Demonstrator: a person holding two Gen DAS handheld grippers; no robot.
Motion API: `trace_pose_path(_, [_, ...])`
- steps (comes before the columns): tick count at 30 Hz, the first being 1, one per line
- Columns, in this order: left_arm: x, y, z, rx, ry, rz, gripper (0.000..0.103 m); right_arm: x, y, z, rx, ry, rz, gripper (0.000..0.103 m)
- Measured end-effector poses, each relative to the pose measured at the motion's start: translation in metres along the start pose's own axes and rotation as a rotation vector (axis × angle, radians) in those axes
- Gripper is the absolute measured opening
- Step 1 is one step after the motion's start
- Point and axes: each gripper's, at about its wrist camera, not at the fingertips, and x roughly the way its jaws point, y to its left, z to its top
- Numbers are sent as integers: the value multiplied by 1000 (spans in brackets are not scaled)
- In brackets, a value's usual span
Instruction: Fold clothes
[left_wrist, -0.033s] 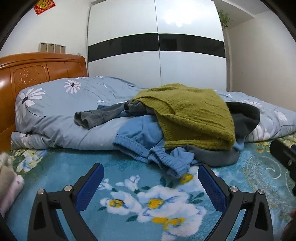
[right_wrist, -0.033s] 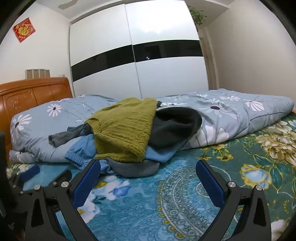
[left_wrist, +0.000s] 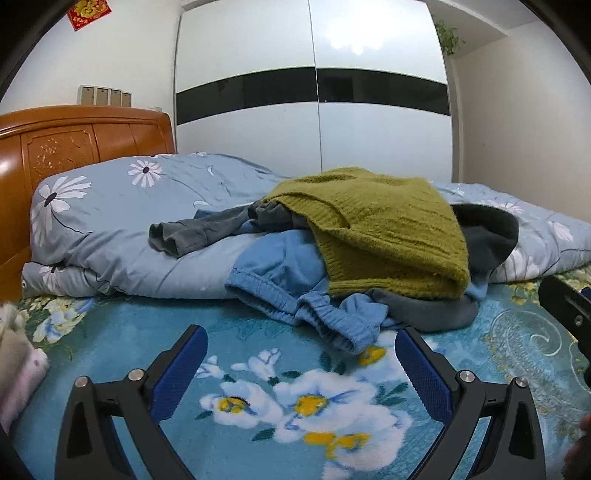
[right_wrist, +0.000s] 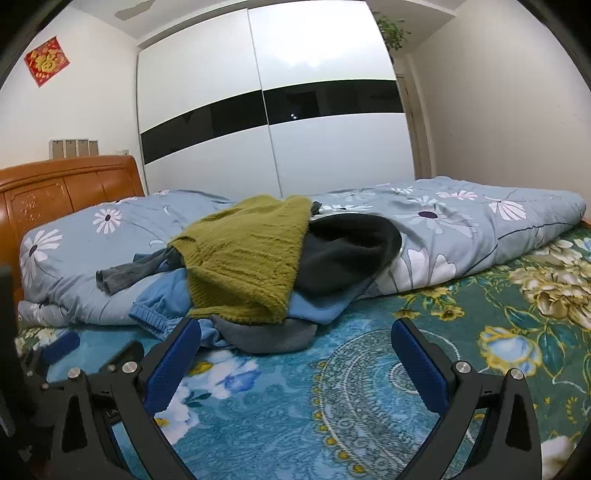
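While nothing is picked yet, left gripper and right gripper hover low over floral bedspread, jaws spread wide, empty. Clothes pile heaped against rolled duvet; olive sweater on top, likely first grab; blue garment spills nearest.

Unfolded clothes heaped against the rolled quilt on the bed

An olive-green knit sweater lies crumpled on top of the heap, draped down the quilt's front. Under it a light blue garment with ribbed cuffs spills forward off the quilt. A dark grey garment trails out along the quilt, and a black one lies against the sweater's other side.
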Motion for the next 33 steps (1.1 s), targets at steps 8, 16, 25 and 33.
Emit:
trace_pose_path(8, [-8, 3, -3, -18, -63, -39, 103, 2, 5, -1, -42, 79, -28, 103])
trace_pose_path(16, [-11, 5, -5, -25, -84, -53, 103, 10, 8, -6, -49, 151, -17, 103])
trace_pose_path(25, [-12, 5, -4, -12, -64, -63, 103, 4, 1, -4, -18, 144, -21, 103])
trace_pose_path(33, [-18, 1, -5, 9, -78, -103, 103, -10, 3, -1, -25, 56, -19, 103])
